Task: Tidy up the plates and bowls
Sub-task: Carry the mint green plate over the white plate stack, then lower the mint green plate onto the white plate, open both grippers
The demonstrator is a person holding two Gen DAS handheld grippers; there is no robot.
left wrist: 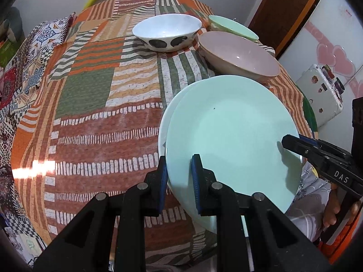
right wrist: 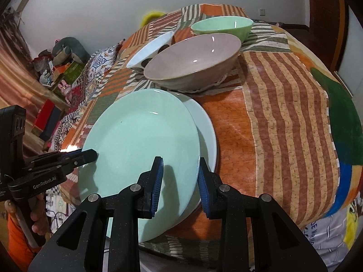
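A mint green plate (left wrist: 231, 131) (right wrist: 136, 140) hangs tilted over a paler plate (left wrist: 162, 133) (right wrist: 206, 127) that lies on the table. My left gripper (left wrist: 179, 176) is shut on the green plate's near rim, one finger above and one below. My right gripper (right wrist: 180, 181) is shut on the opposite rim of the same plate. Each gripper shows in the other's view: the right one (left wrist: 285, 142) and the left one (right wrist: 90, 156). Behind the plates stand a pink bowl (left wrist: 240, 54) (right wrist: 192, 61), a white bowl with black spots (left wrist: 166, 28) (right wrist: 149, 47) and a green bowl (left wrist: 231, 26) (right wrist: 222, 26).
The table wears a patchwork cloth (left wrist: 90, 90) of orange, green and white stripes. A white fridge (left wrist: 329, 45) and a wooden door stand past the table's right edge. Boxes and toys (right wrist: 59, 68) are piled by the wall on the left. A person's hand (right wrist: 38, 222) holds the left gripper's handle.
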